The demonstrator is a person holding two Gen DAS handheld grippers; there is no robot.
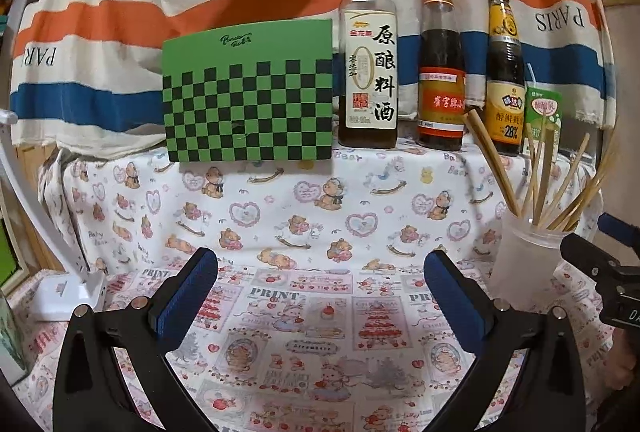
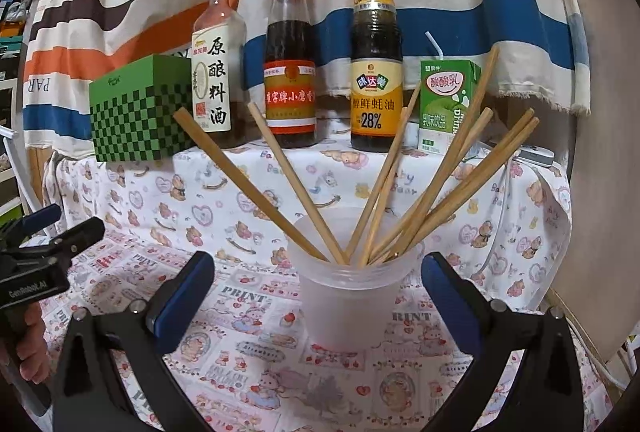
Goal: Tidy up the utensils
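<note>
A frosted plastic cup [image 2: 348, 296] stands on the printed cloth and holds several wooden chopsticks [image 2: 440, 184] fanned out upward. My right gripper [image 2: 316, 296] is open, its blue pads wide on either side of the cup without touching it. In the left wrist view the same cup [image 1: 520, 256] and its chopsticks [image 1: 540, 176] stand at the right. My left gripper [image 1: 320, 296] is open over bare cloth, nothing between its fingers. The right gripper's black body [image 1: 600, 272] shows at that view's right edge, the left gripper's body [image 2: 44, 252] at the other view's left edge.
At the back stand a green checkered box [image 1: 248, 92], a cooking wine bottle [image 1: 368, 64], a red-capped sauce bottle [image 1: 440, 72], an oyster sauce bottle [image 1: 505, 80] and a green drink carton [image 2: 446, 104]. A striped cloth hangs behind. A white lamp base [image 1: 68, 292] sits left.
</note>
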